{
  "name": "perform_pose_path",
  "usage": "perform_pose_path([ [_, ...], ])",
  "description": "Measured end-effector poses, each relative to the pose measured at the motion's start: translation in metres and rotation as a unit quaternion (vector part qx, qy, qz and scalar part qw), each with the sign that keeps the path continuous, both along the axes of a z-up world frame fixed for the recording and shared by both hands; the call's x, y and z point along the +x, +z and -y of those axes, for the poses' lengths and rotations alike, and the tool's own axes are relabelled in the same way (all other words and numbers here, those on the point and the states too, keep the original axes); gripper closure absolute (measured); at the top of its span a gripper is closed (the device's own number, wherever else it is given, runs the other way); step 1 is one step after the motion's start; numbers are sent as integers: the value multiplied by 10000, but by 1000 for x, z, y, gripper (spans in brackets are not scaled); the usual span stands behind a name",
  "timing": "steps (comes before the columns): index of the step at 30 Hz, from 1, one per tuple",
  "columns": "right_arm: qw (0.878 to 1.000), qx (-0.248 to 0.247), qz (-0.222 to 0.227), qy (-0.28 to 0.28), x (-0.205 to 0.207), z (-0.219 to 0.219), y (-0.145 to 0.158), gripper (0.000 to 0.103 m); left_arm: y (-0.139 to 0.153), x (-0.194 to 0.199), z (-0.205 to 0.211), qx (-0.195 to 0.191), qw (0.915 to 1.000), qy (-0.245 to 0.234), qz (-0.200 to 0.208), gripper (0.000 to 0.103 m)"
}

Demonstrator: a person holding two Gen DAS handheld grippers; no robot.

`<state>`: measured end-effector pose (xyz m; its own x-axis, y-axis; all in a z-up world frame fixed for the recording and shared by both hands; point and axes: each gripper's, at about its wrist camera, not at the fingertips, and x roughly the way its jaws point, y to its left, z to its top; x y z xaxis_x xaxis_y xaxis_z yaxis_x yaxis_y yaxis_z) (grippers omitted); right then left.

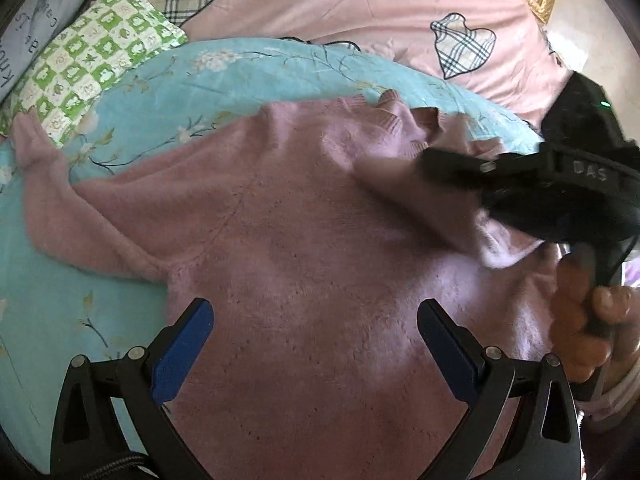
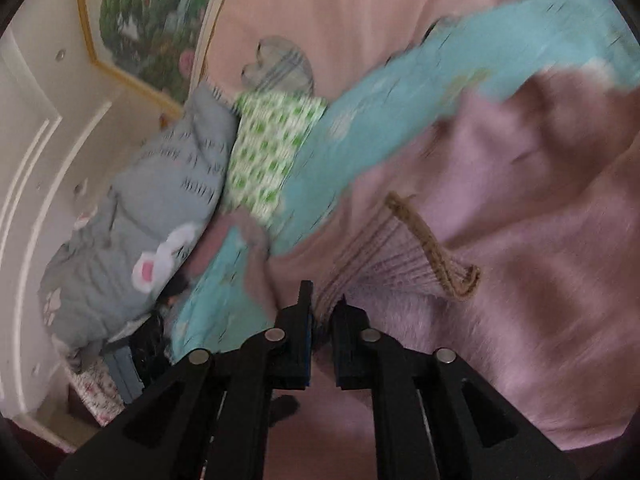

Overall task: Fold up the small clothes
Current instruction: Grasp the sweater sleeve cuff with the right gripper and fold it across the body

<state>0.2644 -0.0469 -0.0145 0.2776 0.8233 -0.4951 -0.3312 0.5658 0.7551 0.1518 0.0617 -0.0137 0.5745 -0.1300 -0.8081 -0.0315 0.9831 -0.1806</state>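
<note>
A small mauve knit sweater [image 1: 304, 240] lies spread on a turquoise floral sheet [image 1: 224, 76], its left sleeve [image 1: 60, 200] stretched out to the left. My left gripper [image 1: 314, 320] is open and empty, hovering over the sweater's body. My right gripper [image 2: 325, 304] is shut on the sweater's cuffed sleeve end [image 2: 360, 272] and holds it lifted over the body; it also shows in the left wrist view [image 1: 500, 176], at the right, carrying that sleeve across. The right wrist view is blurred by motion.
A green checked pillow [image 1: 84, 68] and a grey pillow [image 2: 152, 216] lie at the sheet's far left. A pink quilt with plaid hearts [image 1: 360, 8] lies behind. A gold-framed picture [image 2: 140, 20] hangs on the wall.
</note>
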Motion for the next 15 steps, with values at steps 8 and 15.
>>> perform_pose_path([
  [8,9985,416,-105,-333,-15,39,6,28,-16,33,15,-557,9978,-174,-320,1],
  [15,9888,435,73,-1428,-40,120,15,28,-26,81,42,-17,9989,-59,-465,91],
])
